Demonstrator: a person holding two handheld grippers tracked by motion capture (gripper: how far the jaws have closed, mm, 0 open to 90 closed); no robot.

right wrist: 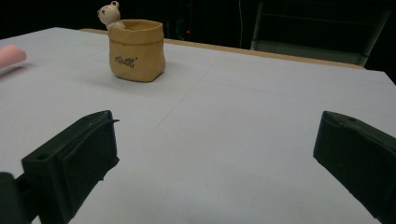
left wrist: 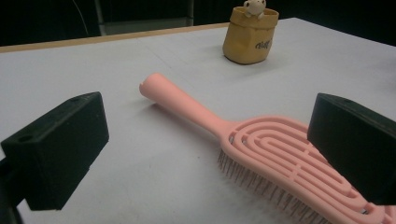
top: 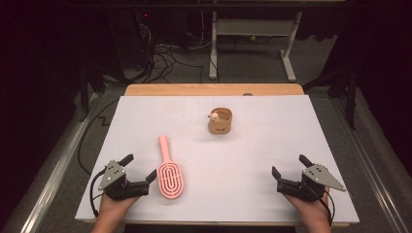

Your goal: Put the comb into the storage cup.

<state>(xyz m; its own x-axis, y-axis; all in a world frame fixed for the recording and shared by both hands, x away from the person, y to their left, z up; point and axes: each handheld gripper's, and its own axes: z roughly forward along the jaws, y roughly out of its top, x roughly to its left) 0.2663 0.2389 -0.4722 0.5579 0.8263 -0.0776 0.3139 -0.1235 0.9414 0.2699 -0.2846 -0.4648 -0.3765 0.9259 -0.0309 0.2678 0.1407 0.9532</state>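
A pink hairbrush (top: 168, 171) lies flat on the white table, bristles down, its handle pointing away from me. In the left gripper view the hairbrush (left wrist: 261, 144) runs from the centre to the lower right, its head beside the right jaw. My left gripper (top: 140, 167) rests open at the near left, just left of the brush head, with nothing between its jaws. A tan pot with a small bear figure (top: 220, 121) stands upright past the table's middle; it is the tan pot (left wrist: 250, 35) and tan pot (right wrist: 136, 49) in the gripper views. My right gripper (top: 290, 166) rests open at the near right, holding nothing.
The white table (top: 272, 141) has a wooden strip along its far edge (top: 214, 90). Beyond it are a desk frame (top: 252, 39) and loose cables (top: 163, 60) on the dark floor. Metal rails run along both sides of the table.
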